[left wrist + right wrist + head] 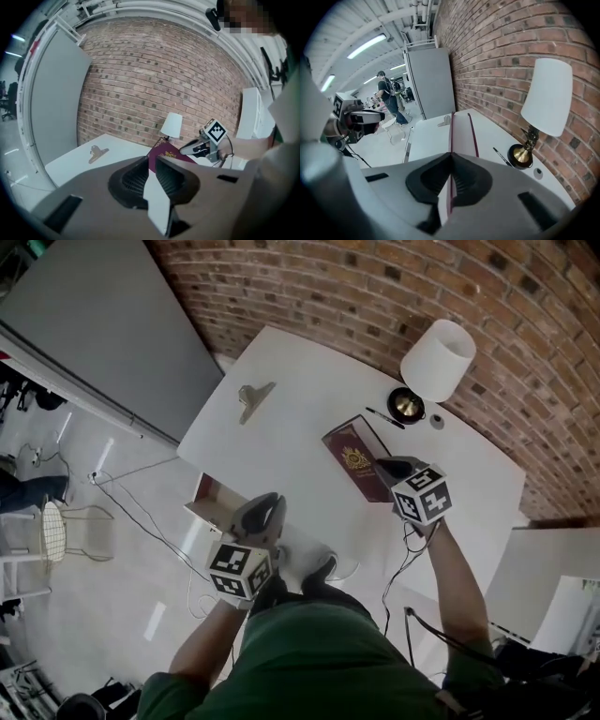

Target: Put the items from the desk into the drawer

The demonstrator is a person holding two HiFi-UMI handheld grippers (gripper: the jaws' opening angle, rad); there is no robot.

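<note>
Seen from the head view, the right tool (386, 468) had a burgundy book (354, 456) by its corner over the white surface (300, 362). The left tool (265, 512) hung by the open drawer (208, 495) at the surface's near edge, and a binder clip (254, 397) lay well apart. In the left gripper view, that tool's jaws stood slightly parted with nothing between them. In the right gripper view, the jaws were clamped tight on the book, which was turned edge-on, with a lamp (546, 96) off to one side.
</note>
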